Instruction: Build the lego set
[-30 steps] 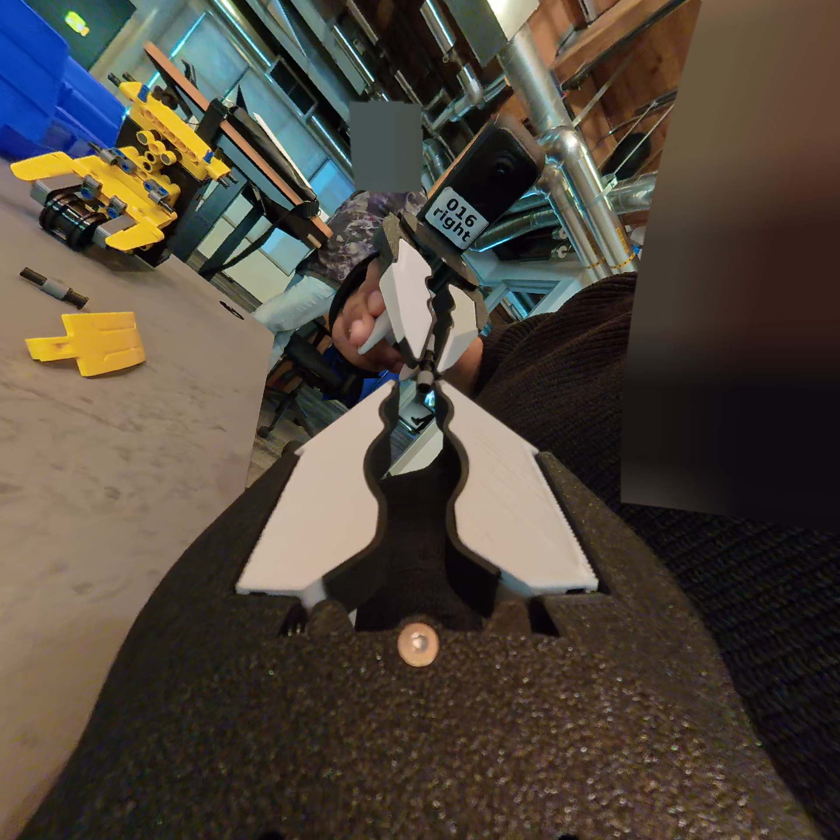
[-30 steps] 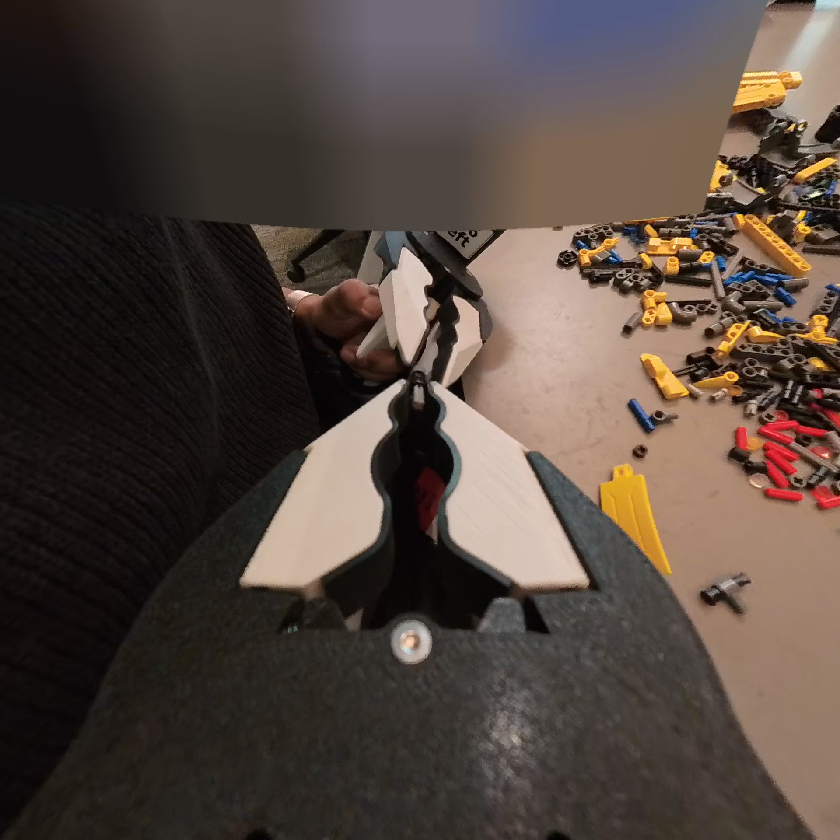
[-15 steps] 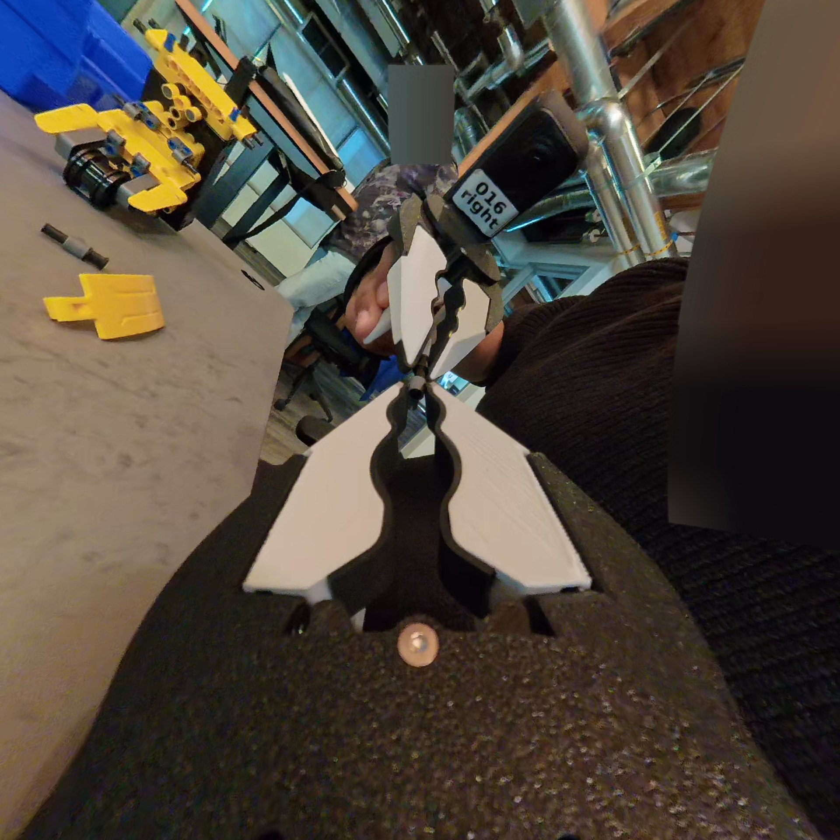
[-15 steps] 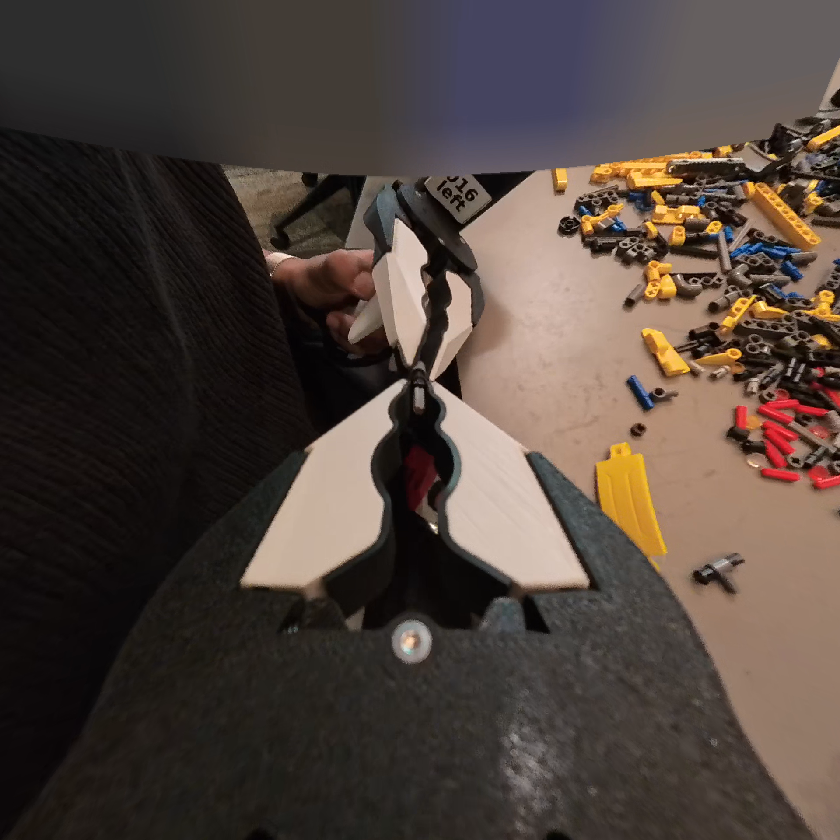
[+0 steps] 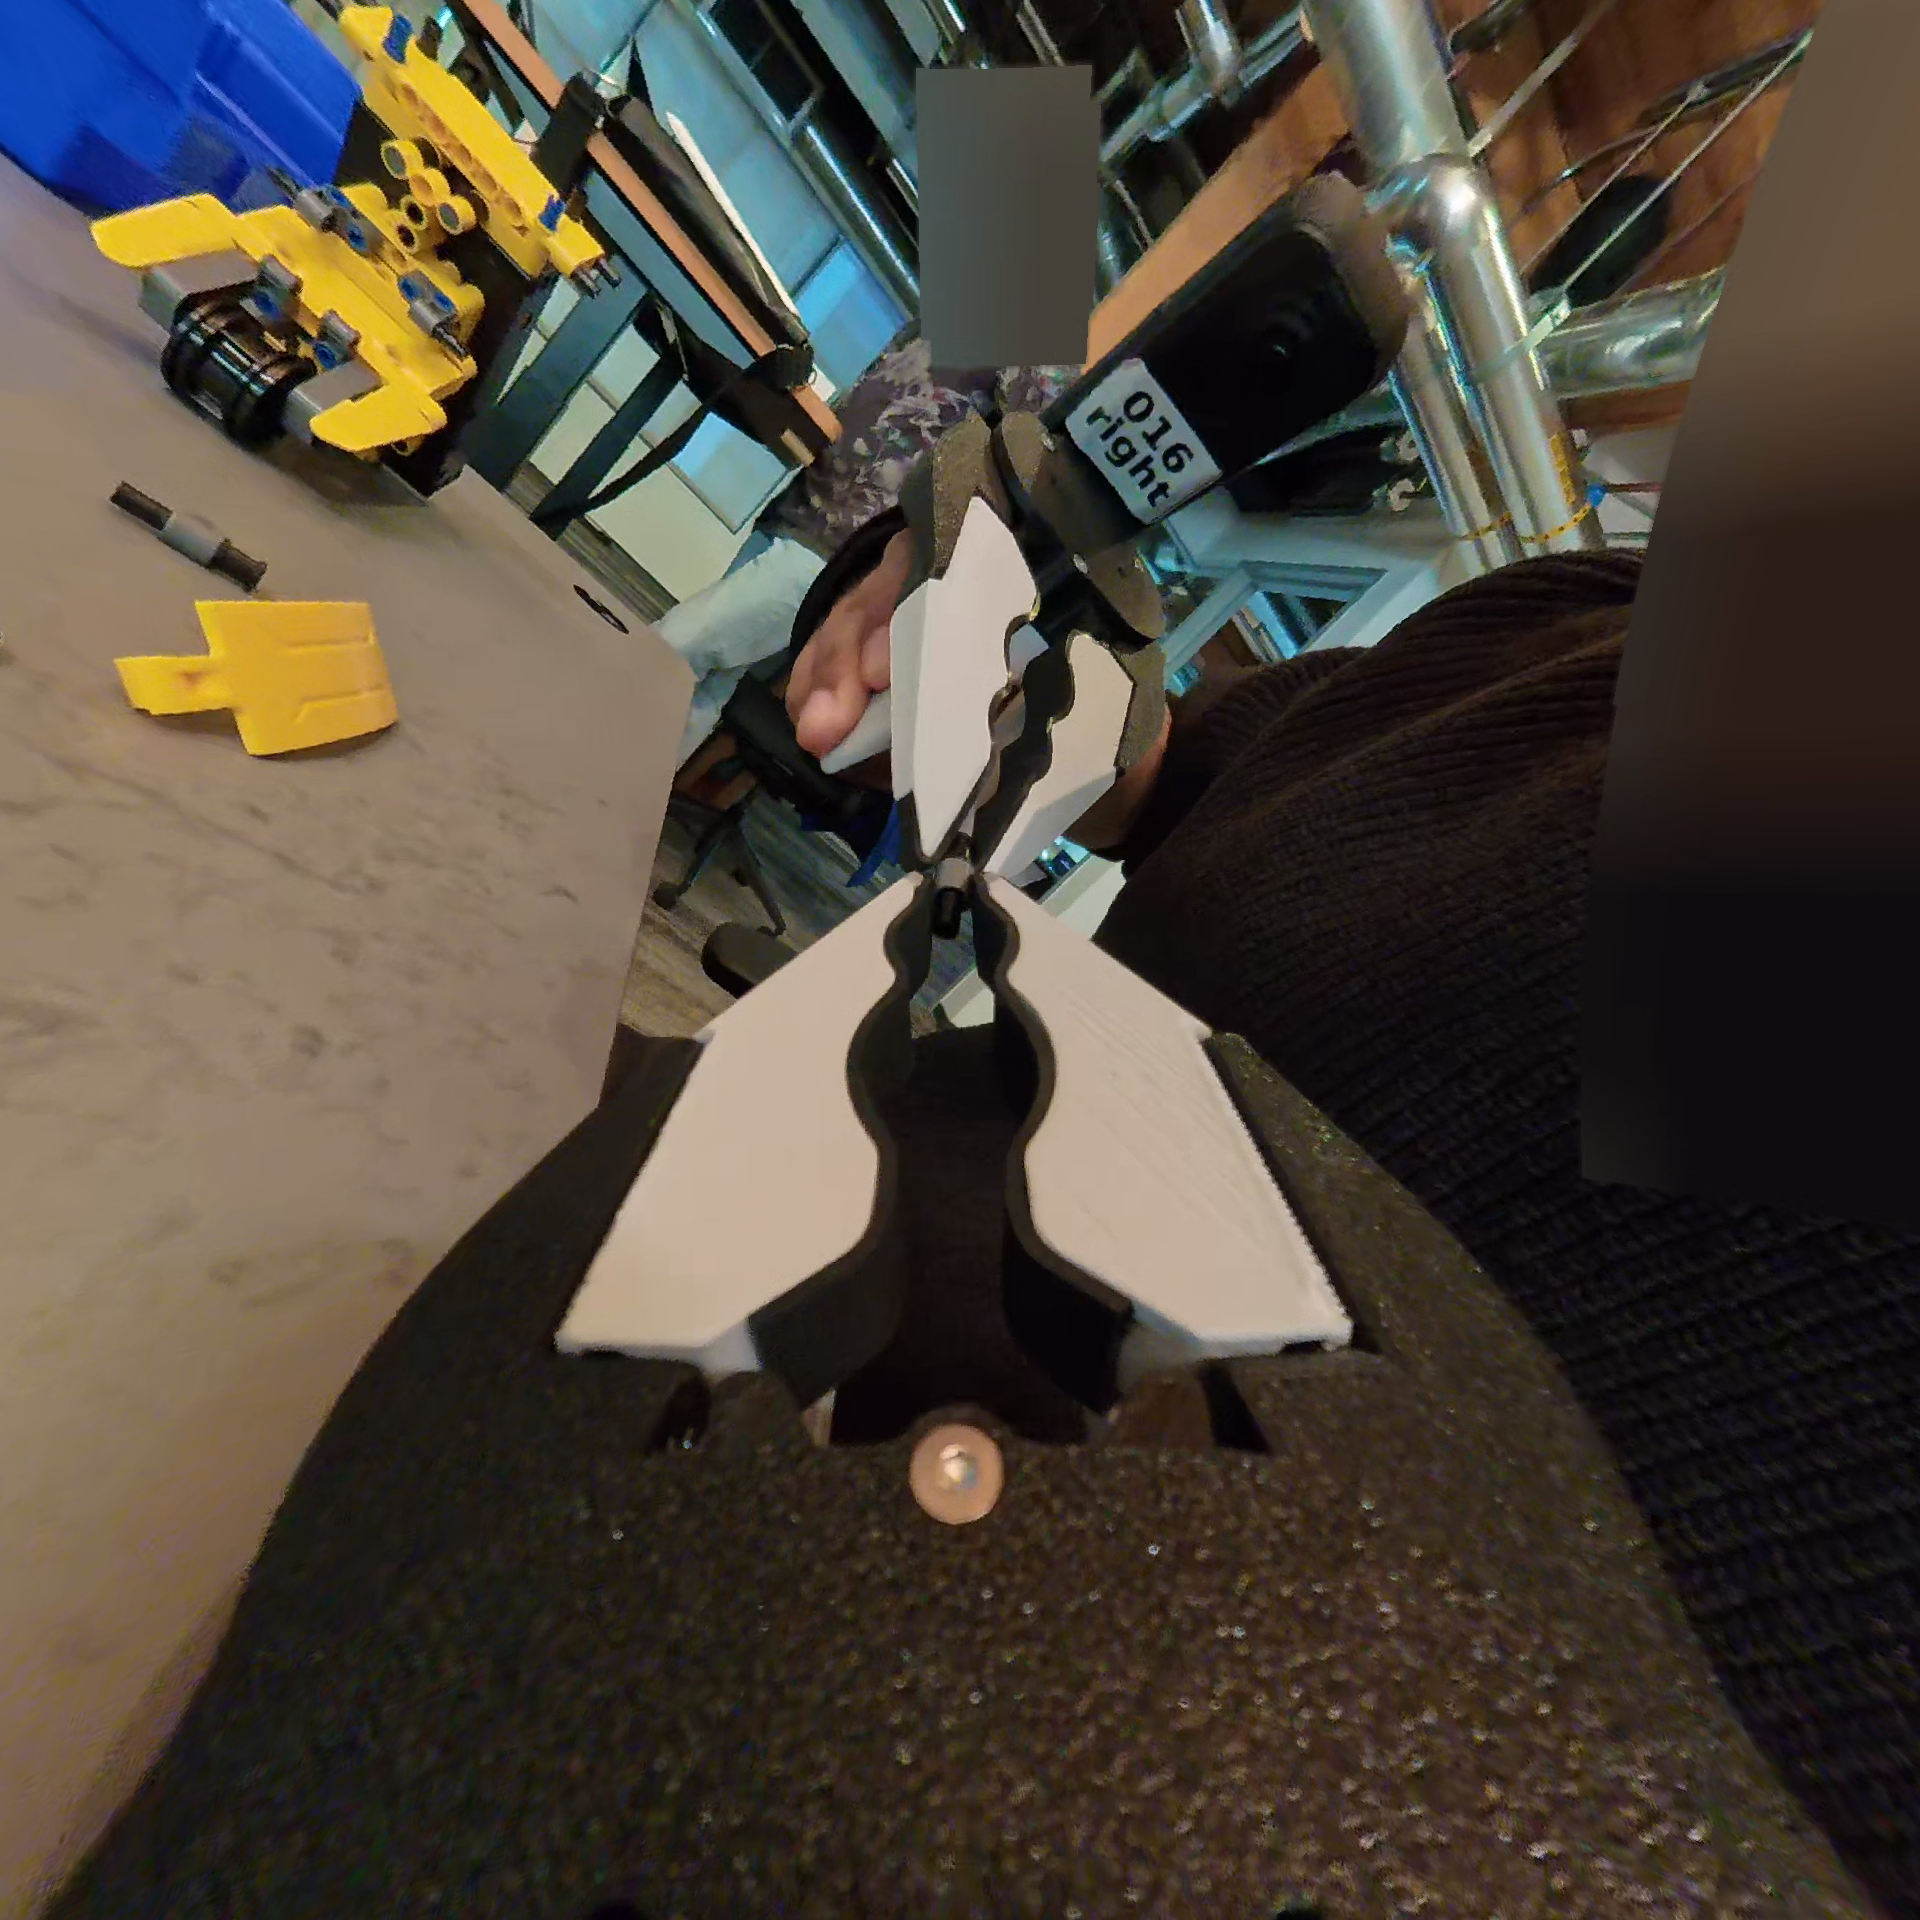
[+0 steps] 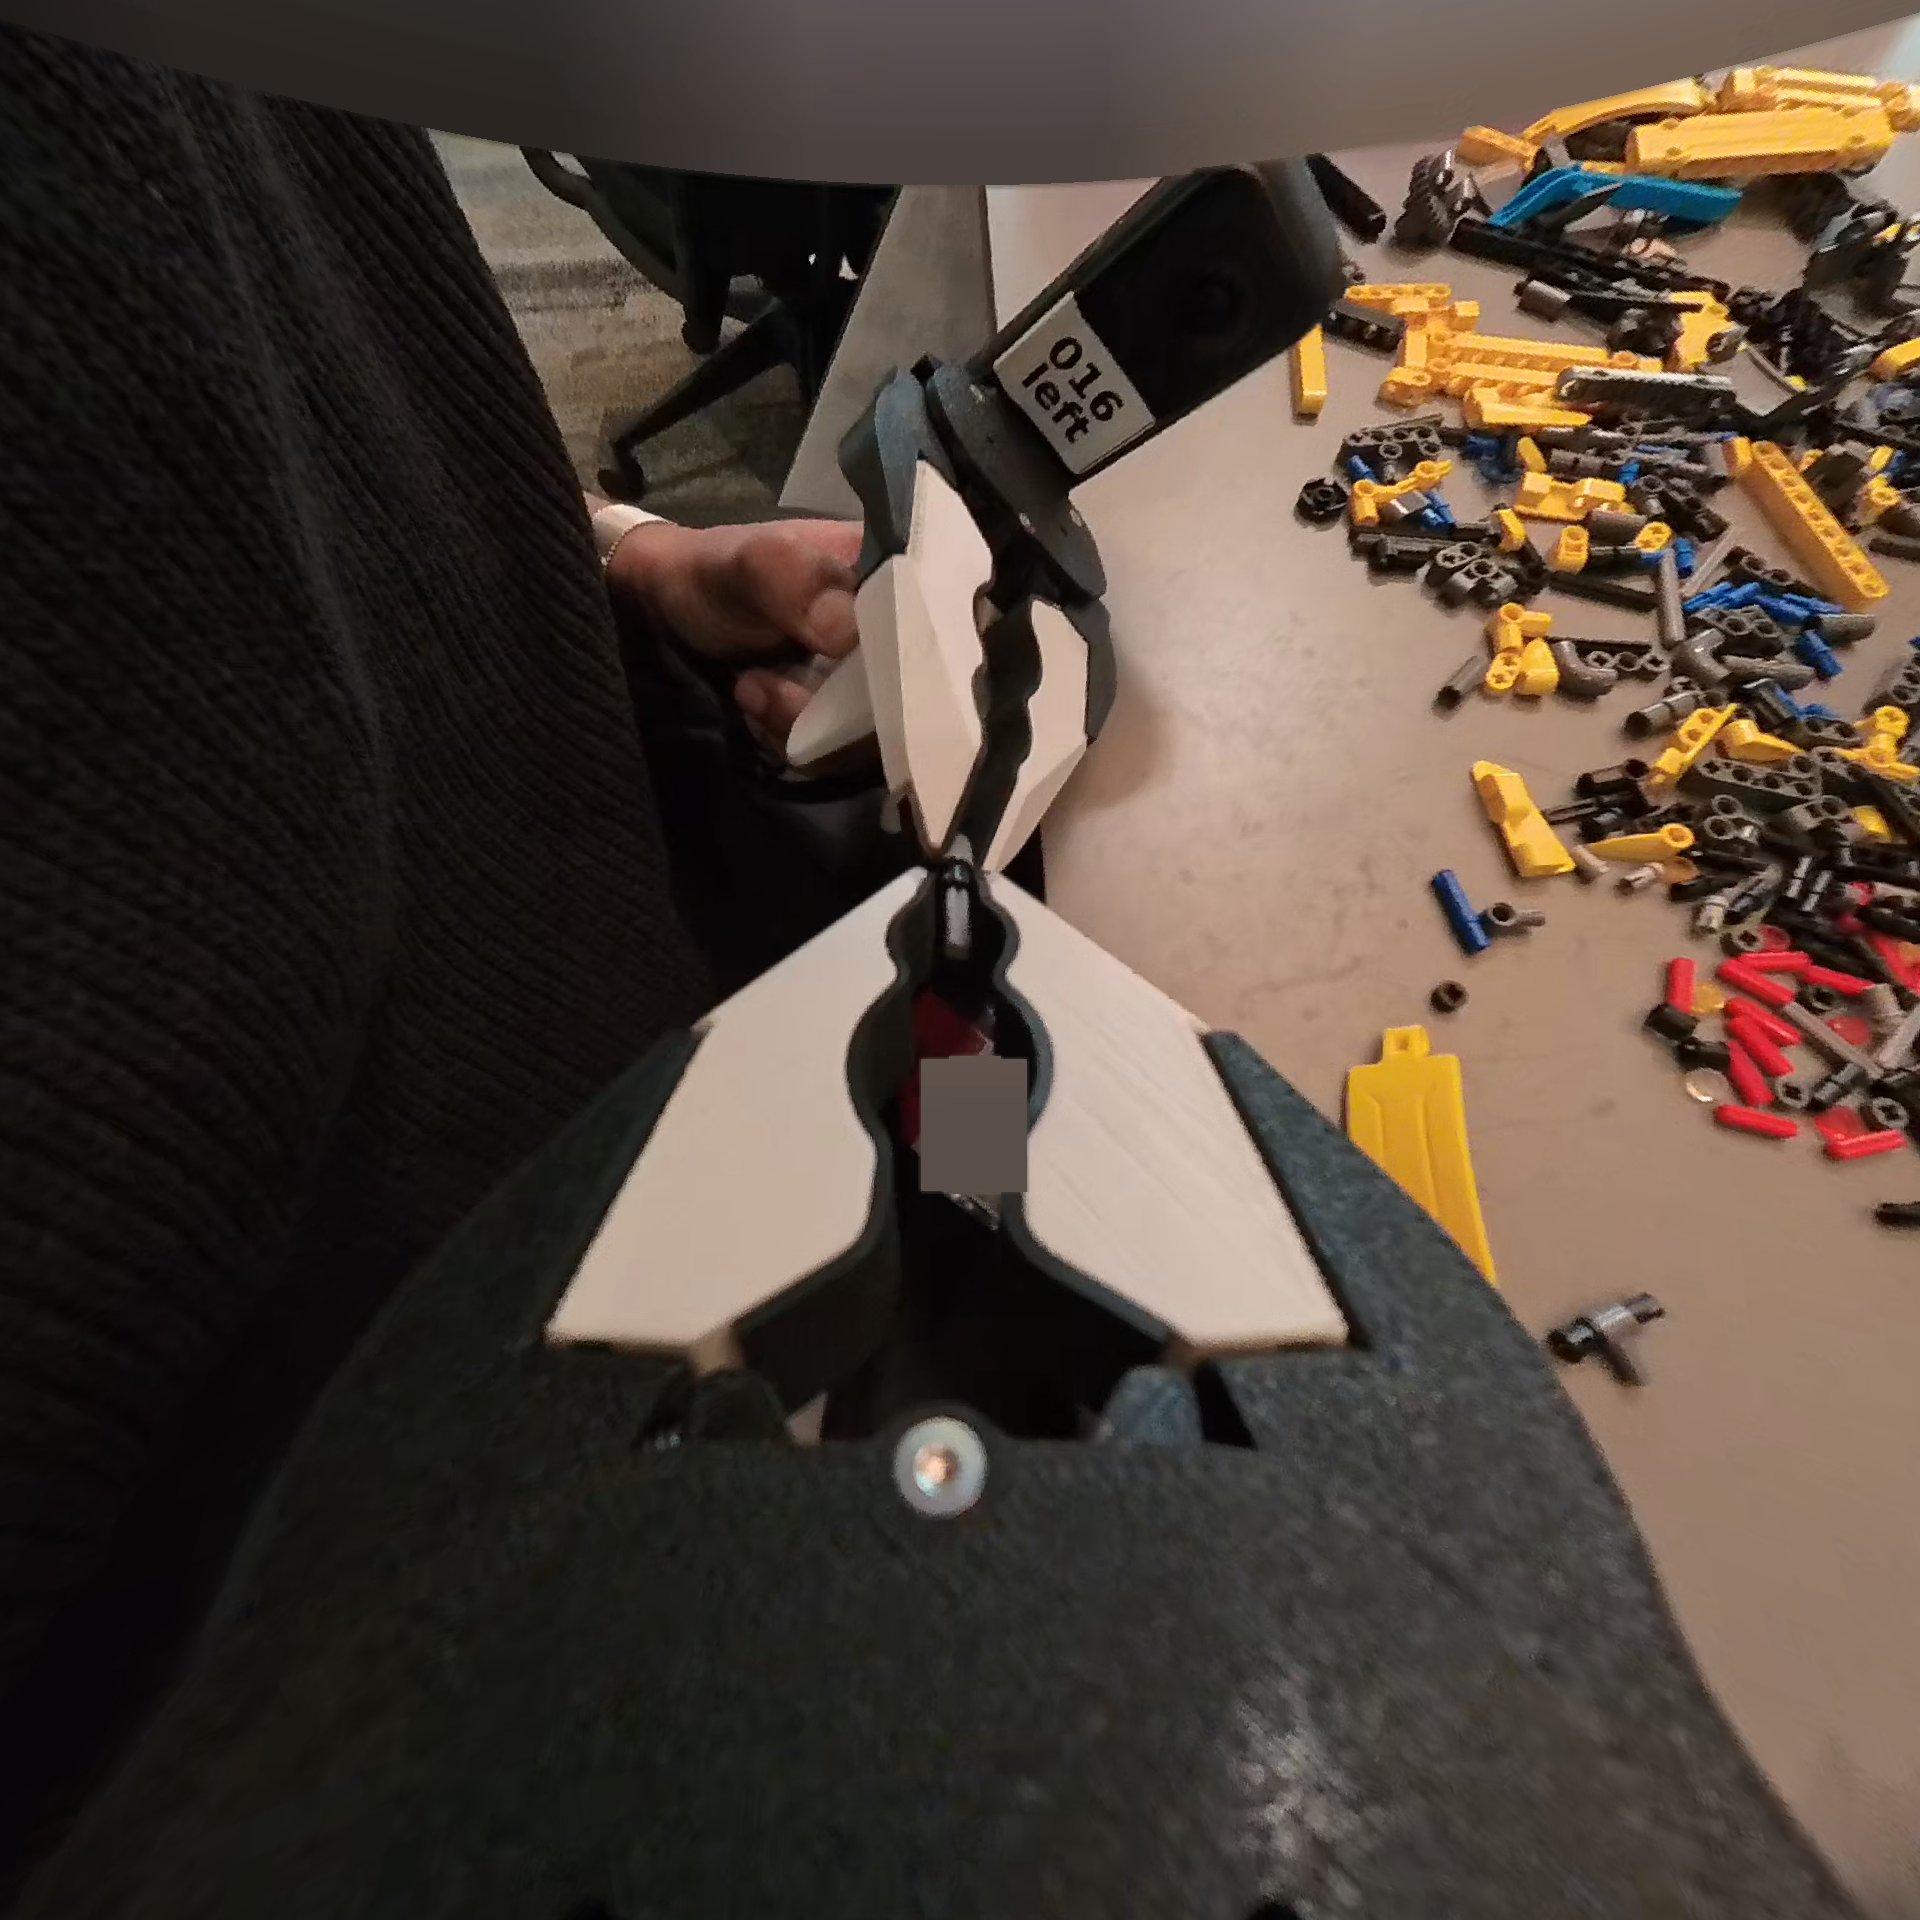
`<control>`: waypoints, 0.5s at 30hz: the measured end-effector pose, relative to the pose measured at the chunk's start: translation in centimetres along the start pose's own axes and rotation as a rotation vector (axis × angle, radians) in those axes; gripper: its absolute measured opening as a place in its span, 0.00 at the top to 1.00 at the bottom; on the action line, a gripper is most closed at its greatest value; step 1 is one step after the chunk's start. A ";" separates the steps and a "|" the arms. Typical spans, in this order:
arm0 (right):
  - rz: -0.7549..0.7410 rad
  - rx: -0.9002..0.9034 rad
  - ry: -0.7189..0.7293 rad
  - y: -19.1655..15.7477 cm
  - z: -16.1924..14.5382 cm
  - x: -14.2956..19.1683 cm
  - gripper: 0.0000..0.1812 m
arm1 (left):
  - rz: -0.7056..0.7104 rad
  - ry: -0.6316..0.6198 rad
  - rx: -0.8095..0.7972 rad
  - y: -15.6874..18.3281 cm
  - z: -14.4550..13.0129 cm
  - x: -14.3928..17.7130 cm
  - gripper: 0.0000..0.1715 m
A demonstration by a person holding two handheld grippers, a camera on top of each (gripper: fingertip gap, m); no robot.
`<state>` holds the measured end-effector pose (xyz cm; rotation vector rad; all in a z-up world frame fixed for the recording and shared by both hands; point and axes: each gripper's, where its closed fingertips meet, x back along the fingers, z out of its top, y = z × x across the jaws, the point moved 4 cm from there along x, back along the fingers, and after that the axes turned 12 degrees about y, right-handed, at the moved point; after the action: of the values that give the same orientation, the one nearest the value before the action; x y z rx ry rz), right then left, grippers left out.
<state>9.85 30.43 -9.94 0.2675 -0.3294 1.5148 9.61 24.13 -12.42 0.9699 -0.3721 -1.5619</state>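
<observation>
The left gripper (image 5: pixel 948 902) and right gripper (image 6: pixel 956 896) meet tip to tip, each pair of fingers pinching one end of a small dark pin (image 5: pixel 948 906); its middle is hidden between the tips. Only the right wrist view shows the loose pile of bricks (image 6: pixel 1683 665) on the counter (image 6: pixel 1247 831). Only the left wrist view shows a yellow model (image 5: pixel 343 281) and a blue bin (image 5: pixel 156 94), its contents hidden.
</observation>
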 end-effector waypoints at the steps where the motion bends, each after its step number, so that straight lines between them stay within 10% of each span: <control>1: -0.007 -0.010 0.010 0.2 0.1 0.0 0.97 | 0.002 0.012 -0.003 0.0 0.1 0.0 0.97; 7: -0.192 -0.022 0.084 2.3 0.9 0.9 0.78 | 0.044 0.153 -0.027 -0.1 2.1 1.2 0.97; 15: -0.606 0.292 0.287 2.4 2.2 -1.5 0.86 | 0.143 0.476 -0.027 -0.3 5.0 3.7 0.96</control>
<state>7.37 28.34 -8.49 0.3385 0.1958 0.9751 5.85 19.36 -11.04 1.2267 -0.0823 -1.1582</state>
